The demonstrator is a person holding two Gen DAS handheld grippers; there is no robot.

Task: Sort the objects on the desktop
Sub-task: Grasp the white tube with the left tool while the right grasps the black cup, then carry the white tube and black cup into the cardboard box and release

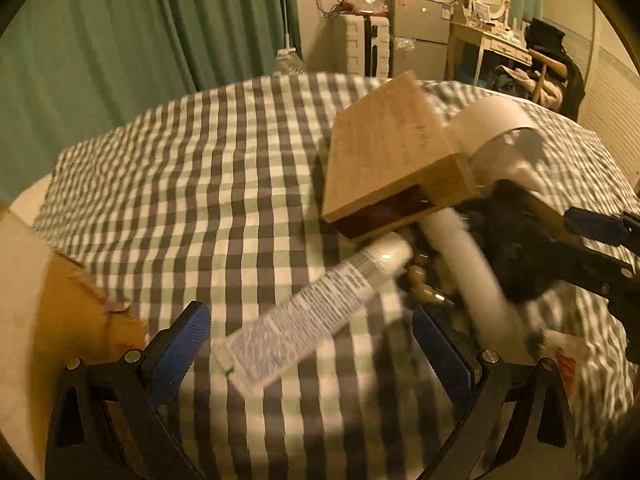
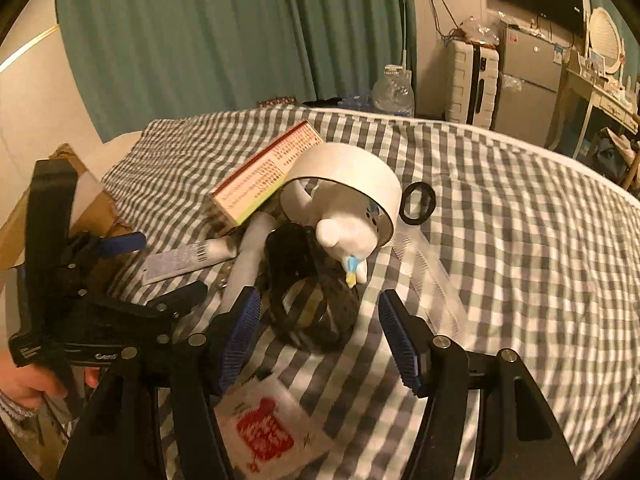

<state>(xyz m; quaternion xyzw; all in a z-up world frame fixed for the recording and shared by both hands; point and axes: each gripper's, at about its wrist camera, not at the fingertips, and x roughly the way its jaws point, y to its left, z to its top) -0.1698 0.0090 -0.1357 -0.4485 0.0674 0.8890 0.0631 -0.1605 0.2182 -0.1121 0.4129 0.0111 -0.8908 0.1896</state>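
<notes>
A heap of things lies on the checked cloth (image 1: pixel 200 168). My left gripper (image 1: pixel 316 352) is open, its blue pads either side of the flat end of a white printed tube (image 1: pixel 304 316) without touching it. Behind the tube are a brown box (image 1: pixel 384 160), a white cylinder (image 1: pixel 472 264) and a black bundle (image 1: pixel 516 252). In the right wrist view my right gripper (image 2: pixel 320 320) is open just above the black bundle (image 2: pixel 312 304), pads clear of it. A white bird-shaped toy with a round hood (image 2: pixel 348 216) leans over the bundle. The tube (image 2: pixel 188 258) lies under the left gripper (image 2: pixel 160 270).
A cardboard box (image 1: pixel 80 320) stands off the cloth's left edge. A black ring (image 2: pixel 418 204) and a clear plastic bag (image 2: pixel 432 280) lie right of the toy, a red-printed packet (image 2: pixel 264 432) near my right fingers. A person's hand (image 2: pixel 24 384) holds the left gripper. Suitcase and fridge stand behind.
</notes>
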